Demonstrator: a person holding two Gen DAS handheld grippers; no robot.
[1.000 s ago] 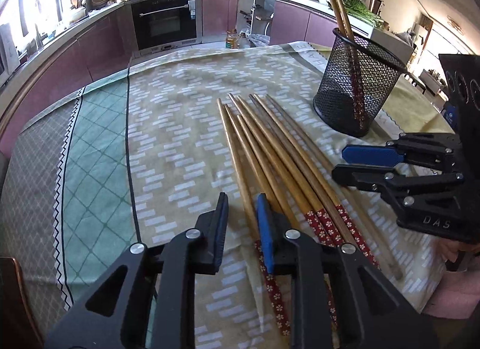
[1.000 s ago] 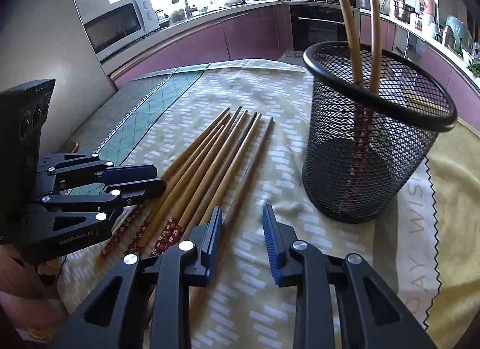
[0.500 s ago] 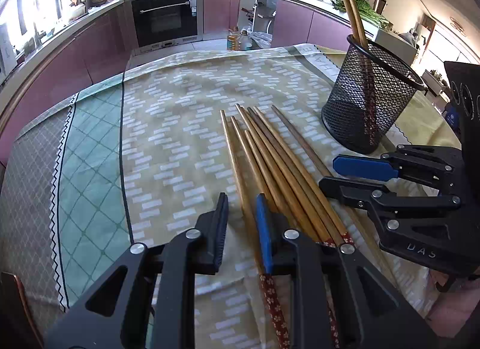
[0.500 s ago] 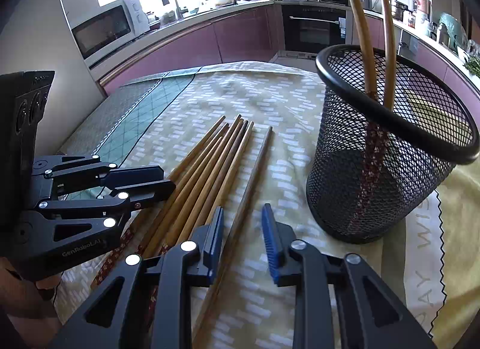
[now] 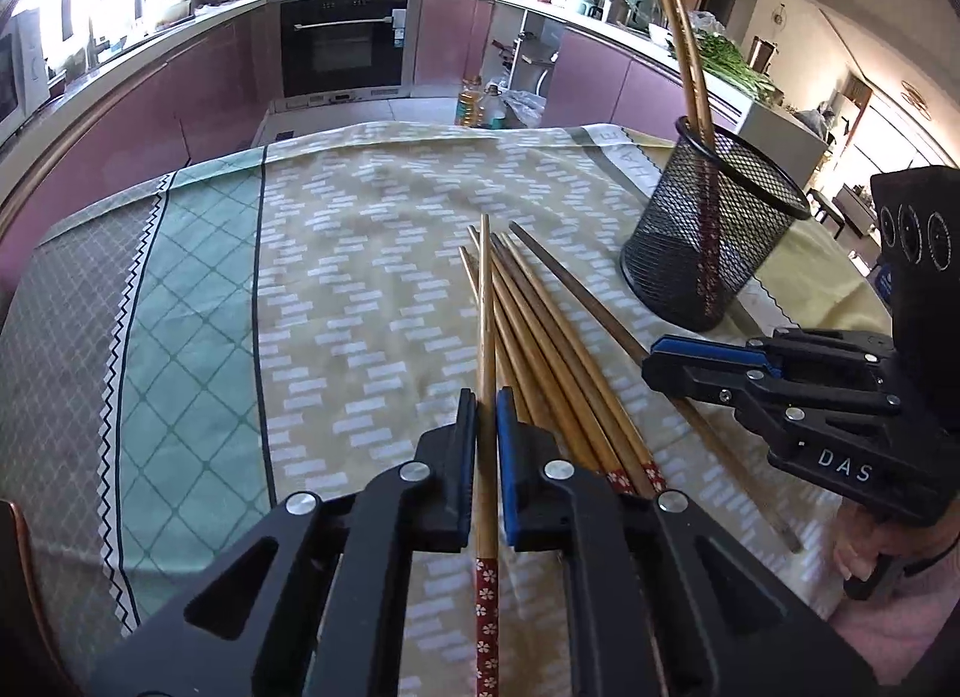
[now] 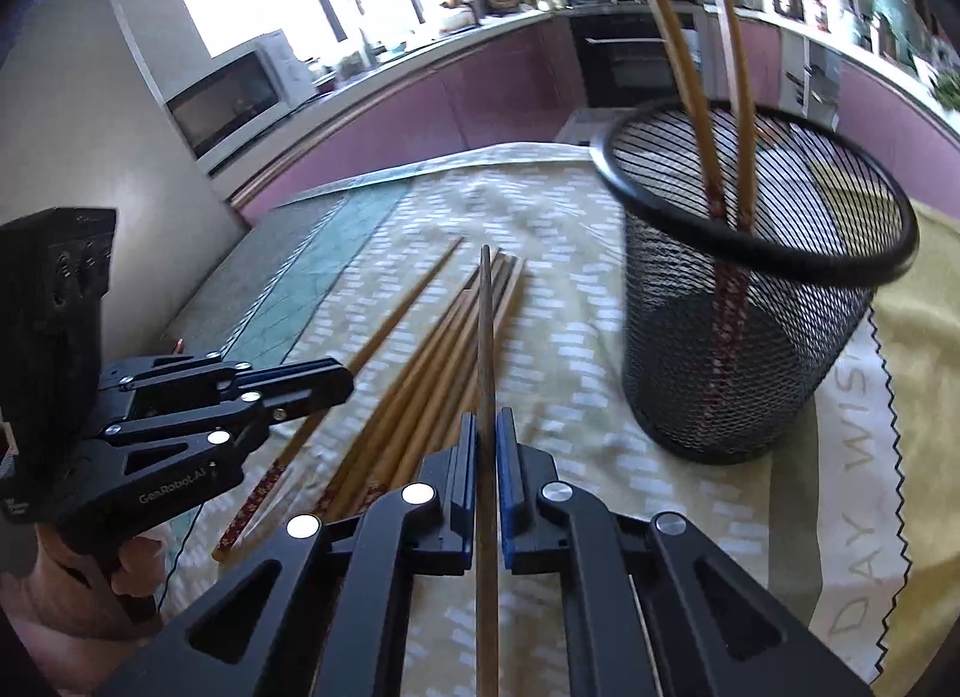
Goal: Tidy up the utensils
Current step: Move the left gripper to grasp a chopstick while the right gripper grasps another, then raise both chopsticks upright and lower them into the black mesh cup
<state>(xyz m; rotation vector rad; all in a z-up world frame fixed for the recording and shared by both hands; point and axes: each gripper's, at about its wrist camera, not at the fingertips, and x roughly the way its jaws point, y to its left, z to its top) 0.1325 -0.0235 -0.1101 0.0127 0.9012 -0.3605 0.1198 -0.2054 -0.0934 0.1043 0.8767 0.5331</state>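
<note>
- Left wrist view: a black mesh cup [image 5: 714, 235] stands upright on the patterned tablecloth [image 5: 360, 277], off to the right, with two chopsticks [image 5: 690, 55] leaning in it, patterned ends down.
- Right wrist view: the same mesh cup [image 6: 756, 301] sits close on the right, and the two chopsticks [image 6: 672, 37] rise past its rim.
- Loose chopsticks [image 5: 558, 355] lie side by side on the cloth between the two grippers, left of the cup and apart from it.
- Since a second ago both pairs of jaws have just been closing, and each now has one stick pinched where before the gaps stood empty.
- Left gripper [image 5: 487, 415] is clamped on a light chopstick [image 5: 486, 307], whose red flowered end runs back under the jaws; its tip now crosses over the row instead of lying in it.
- Right gripper [image 6: 487, 433] is clamped on a darker chopstick [image 6: 487, 325], the stick at the cup side of the row.
- Both grippers tilt down toward the table, and each shows in the other's view; a hand [image 6: 90, 589] holds the left one's handle.
</note>
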